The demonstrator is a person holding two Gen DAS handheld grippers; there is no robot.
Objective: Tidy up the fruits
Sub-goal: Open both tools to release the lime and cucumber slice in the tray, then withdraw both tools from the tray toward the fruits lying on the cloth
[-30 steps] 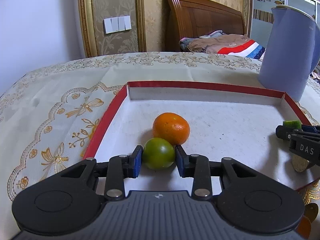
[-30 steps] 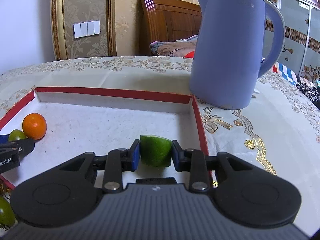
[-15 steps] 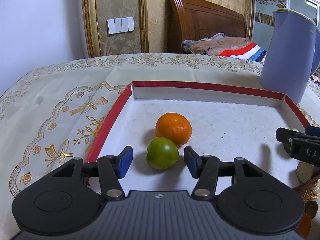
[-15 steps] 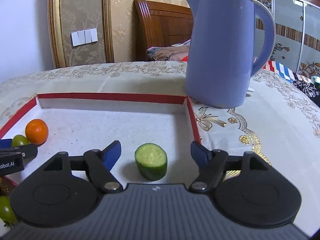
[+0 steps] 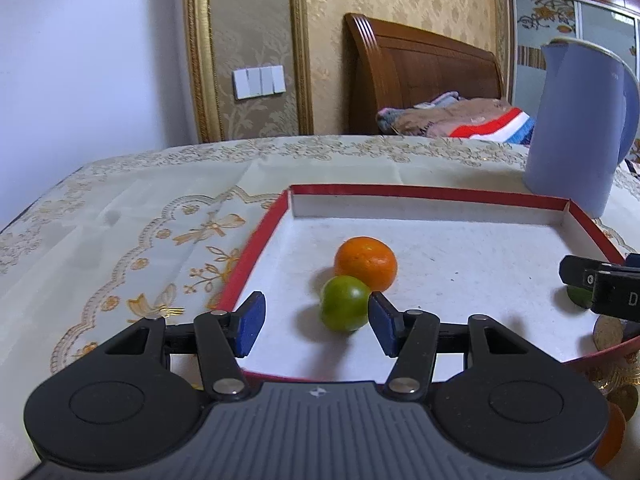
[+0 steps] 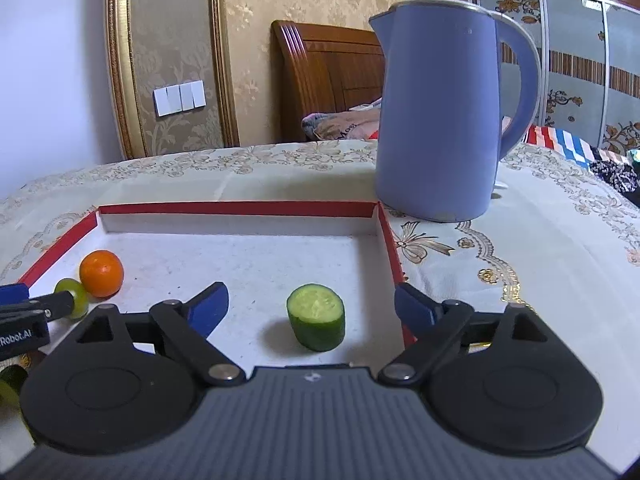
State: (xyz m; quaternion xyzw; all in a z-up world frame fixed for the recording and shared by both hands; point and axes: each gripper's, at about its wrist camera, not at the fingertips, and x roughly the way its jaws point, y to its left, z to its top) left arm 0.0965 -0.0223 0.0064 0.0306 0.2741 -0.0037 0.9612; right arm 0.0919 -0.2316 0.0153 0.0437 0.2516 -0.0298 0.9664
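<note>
A red-rimmed tray (image 5: 424, 193) with a white floor lies on the table. In it a small green fruit (image 5: 345, 309) rests against an orange (image 5: 365, 263). My left gripper (image 5: 316, 326) is open, its right pad next to the green fruit, empty. In the right wrist view the tray (image 6: 240, 208) holds a cut cucumber piece (image 6: 317, 321) standing on end. My right gripper (image 6: 308, 308) is wide open around it without touching. The orange (image 6: 101, 273) and green fruit (image 6: 74, 296) show at far left there.
A blue kettle (image 6: 444, 120) stands on the patterned tablecloth (image 5: 120, 216) just beyond the tray's far right corner. More small fruits lie outside the tray's near edge (image 6: 10, 384). A wooden headboard and bedding are behind the table.
Both grippers have opened, let go of the green fruit and the cucumber piece, and drawn back a little. Both pieces now rest on the tray floor.
</note>
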